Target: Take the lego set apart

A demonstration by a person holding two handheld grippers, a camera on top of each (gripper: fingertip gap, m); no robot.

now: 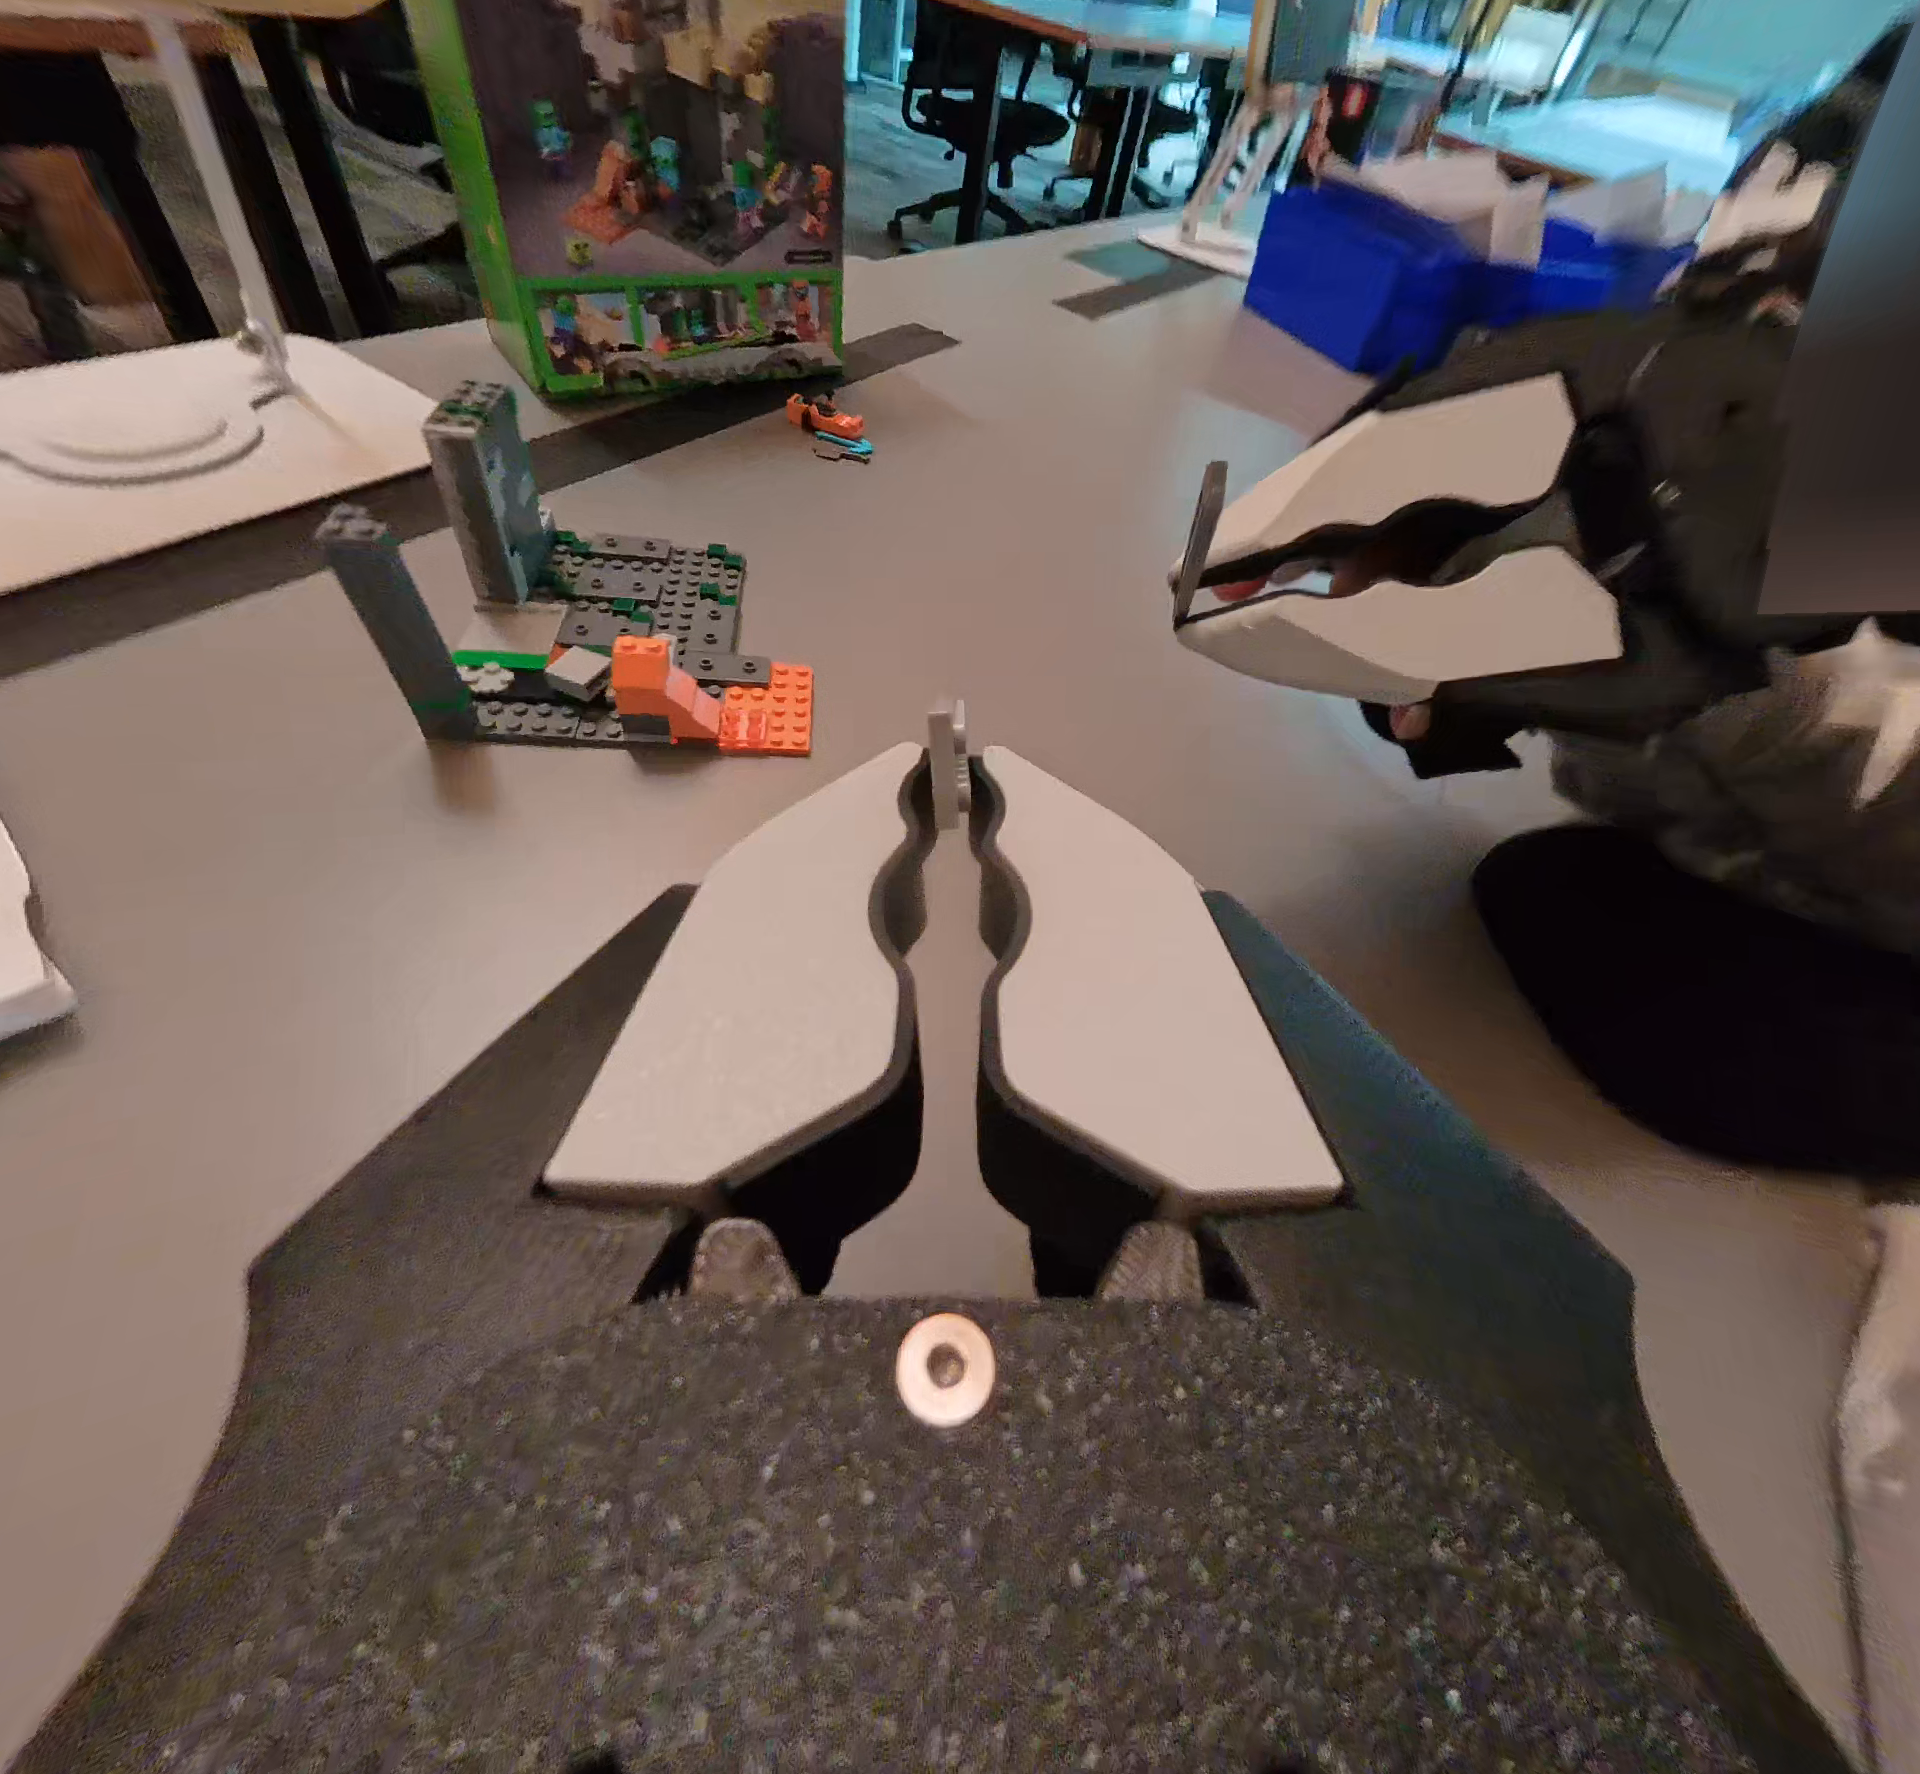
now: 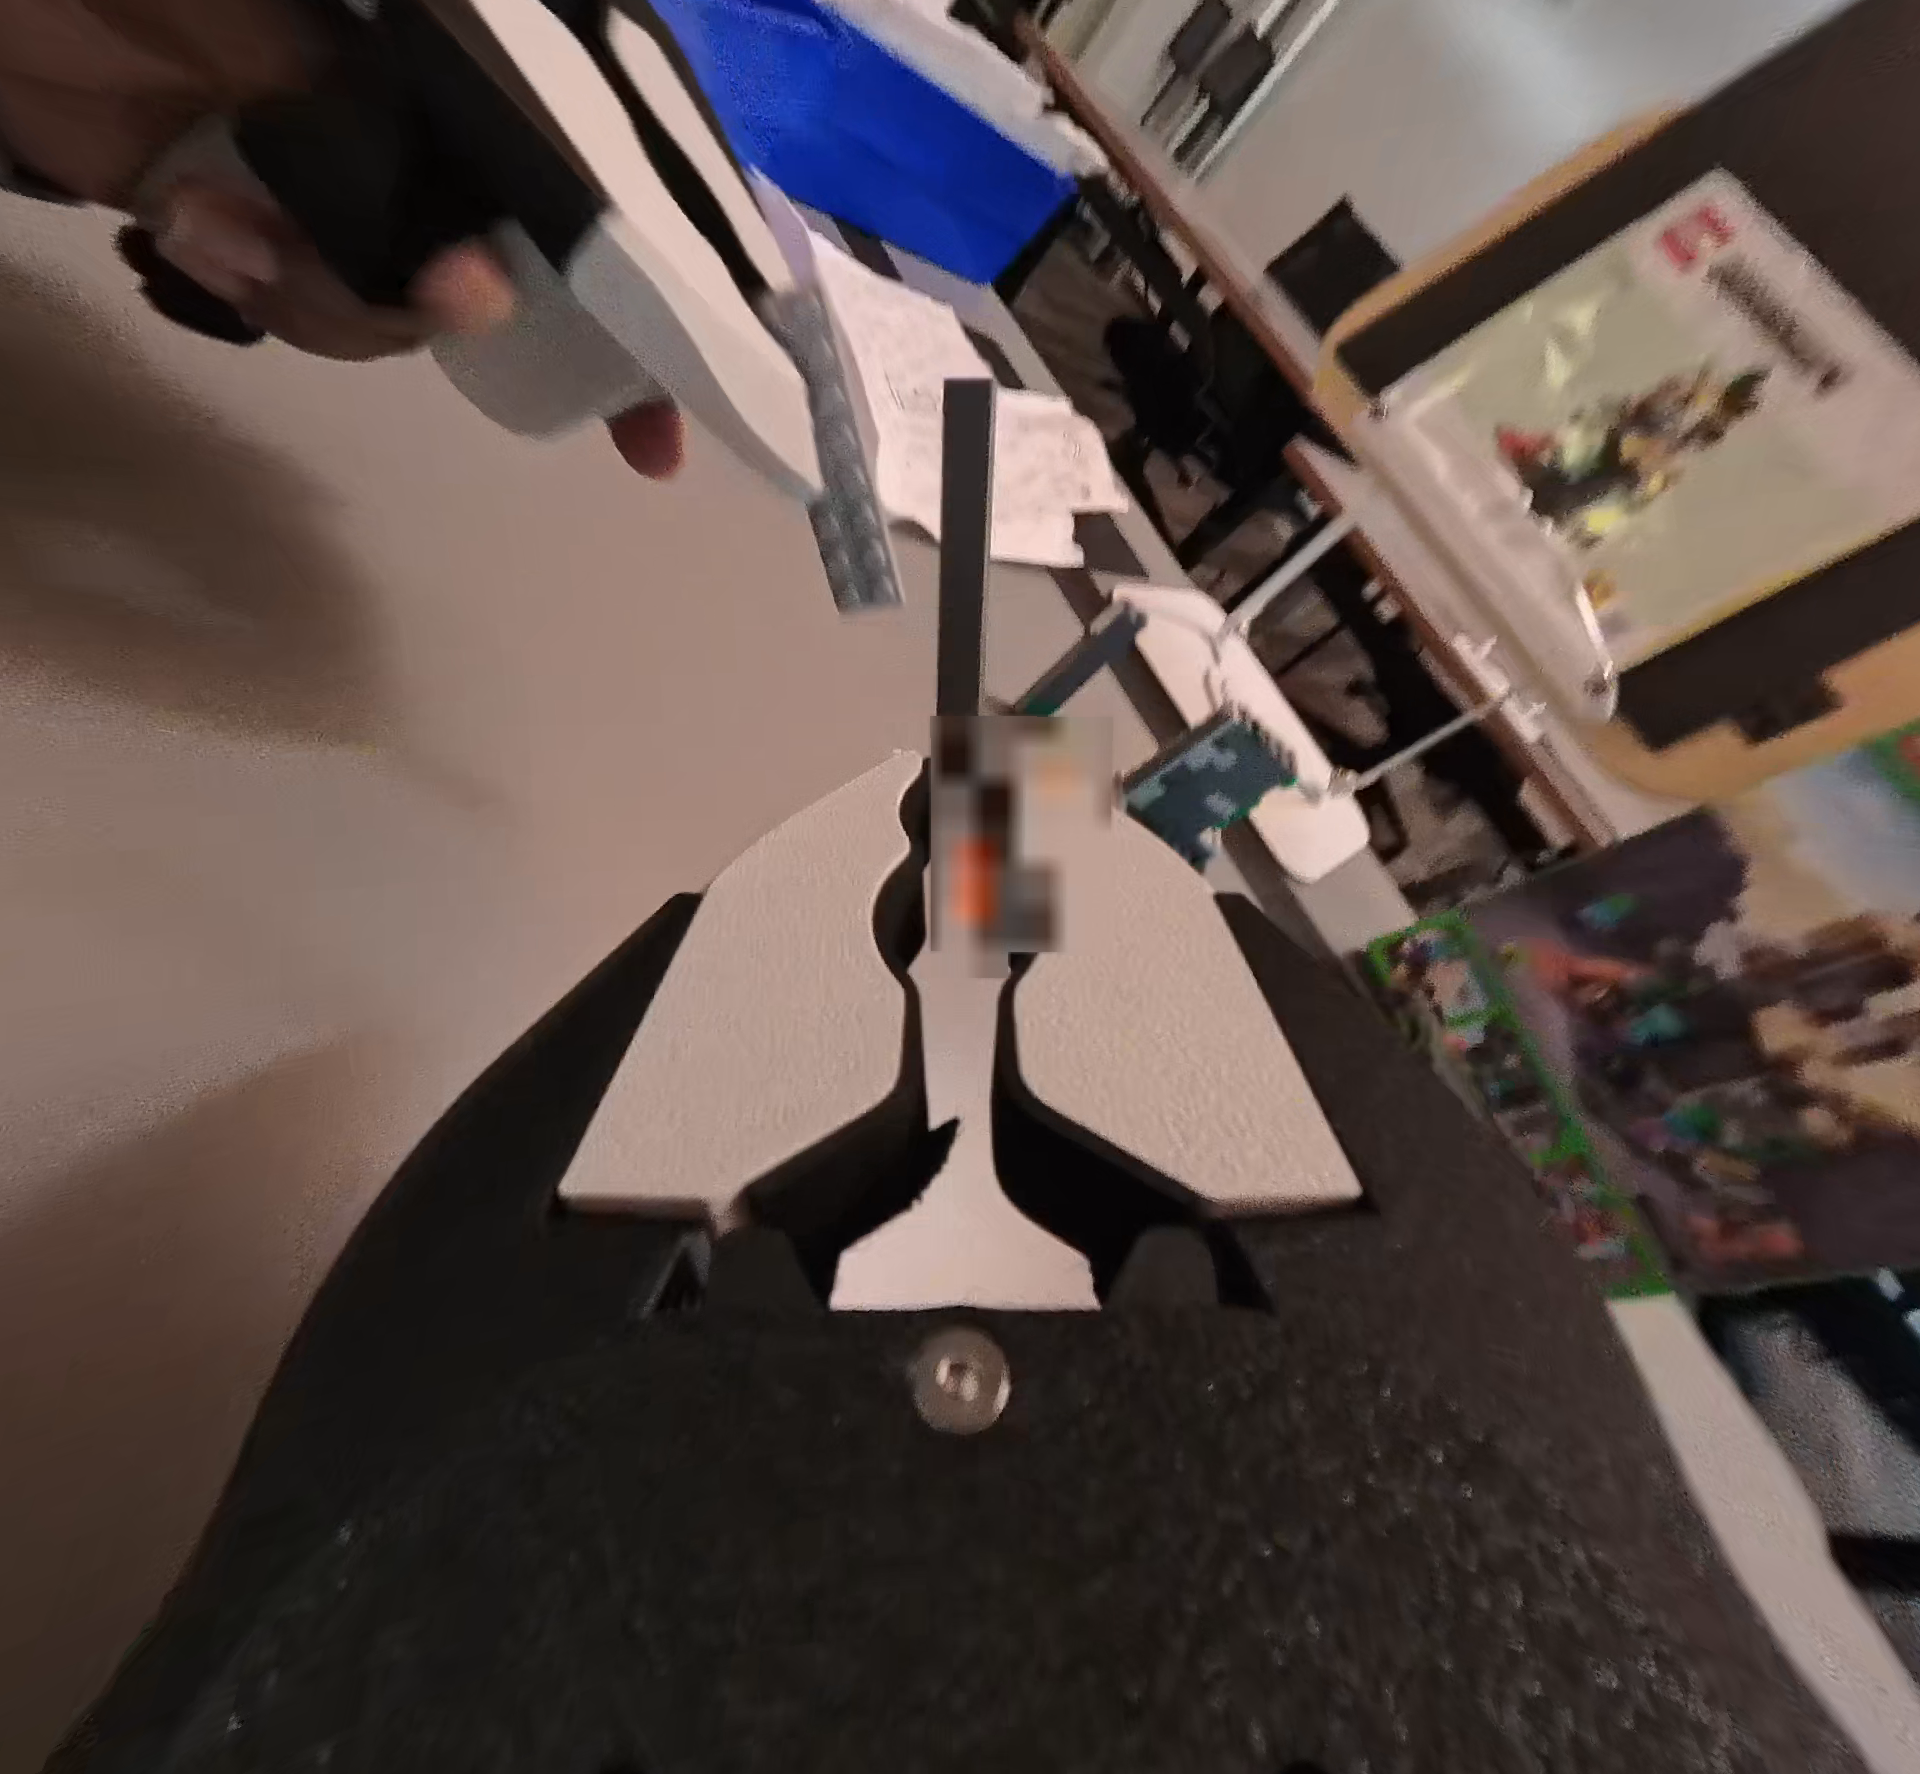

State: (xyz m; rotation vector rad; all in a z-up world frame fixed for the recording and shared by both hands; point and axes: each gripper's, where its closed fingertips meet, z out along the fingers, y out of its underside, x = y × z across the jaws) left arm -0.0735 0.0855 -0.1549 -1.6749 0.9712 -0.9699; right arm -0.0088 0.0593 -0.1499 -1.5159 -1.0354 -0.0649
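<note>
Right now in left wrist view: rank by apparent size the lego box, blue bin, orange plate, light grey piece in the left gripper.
1. lego box
2. blue bin
3. orange plate and light grey piece: similar, nearness makes it unsure.

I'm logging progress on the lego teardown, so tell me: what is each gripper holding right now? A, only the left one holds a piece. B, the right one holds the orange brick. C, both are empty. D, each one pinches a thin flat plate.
D: the left gripper is shut on a light grey plate, and the right gripper pinches a dark grey plate held edge-on; both are lifted clear of the lego build.
</note>
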